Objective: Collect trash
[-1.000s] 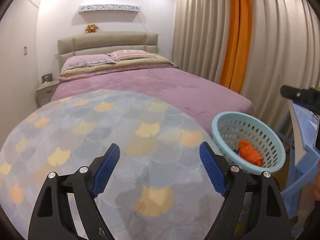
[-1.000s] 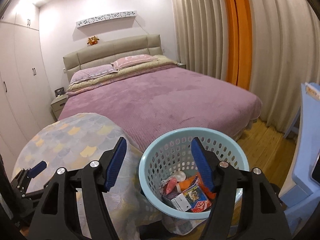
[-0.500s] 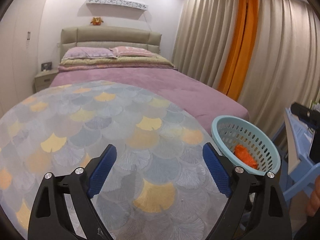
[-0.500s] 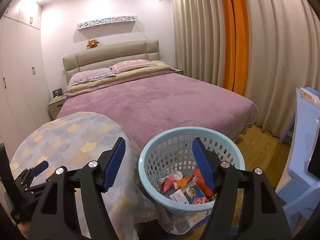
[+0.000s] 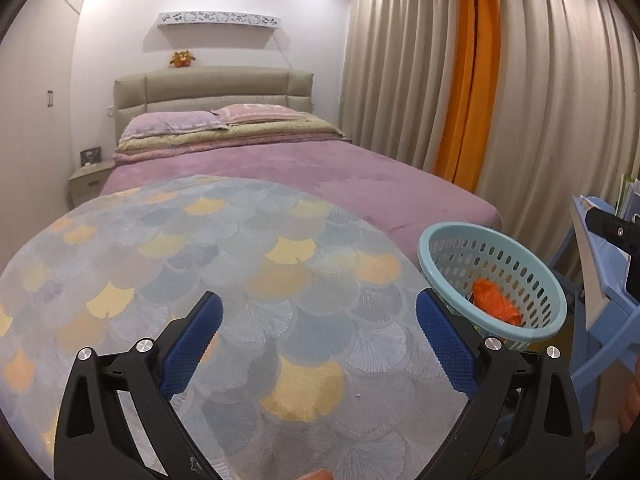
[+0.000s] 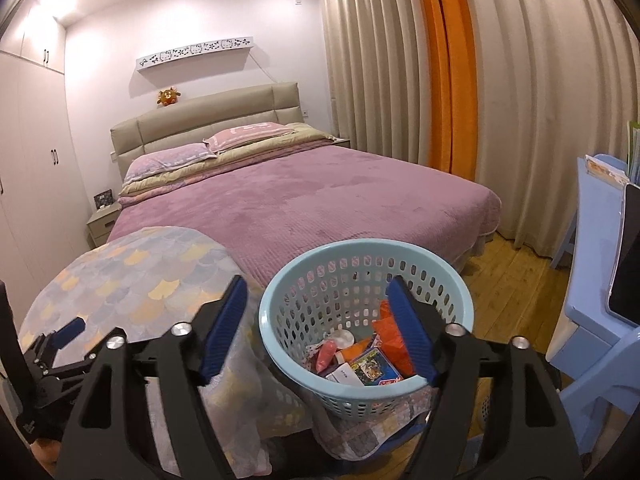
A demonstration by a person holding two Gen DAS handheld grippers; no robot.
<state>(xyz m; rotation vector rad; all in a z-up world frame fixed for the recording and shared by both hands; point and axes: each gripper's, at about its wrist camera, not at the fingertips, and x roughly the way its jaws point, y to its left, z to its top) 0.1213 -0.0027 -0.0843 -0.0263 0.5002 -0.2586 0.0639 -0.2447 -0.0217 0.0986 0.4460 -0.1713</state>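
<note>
**Both grippers open, trash in the basket**

The left gripper [image 5: 318, 334] points slightly downward over the round table [image 5: 168, 264] with the fan-pattern cloth. Its jaws have just been opening and stand wide, with nothing between them. The right gripper [image 6: 316, 326] also tilts downward, above the near rim of the light blue basket [image 6: 276, 320]. Its jaws have just been opening too; they grip nothing. The trash [image 6: 360, 354], orange wrappers and small boxes, lies inside the basket beside the table. The print on the boxes is too small to read.
</note>
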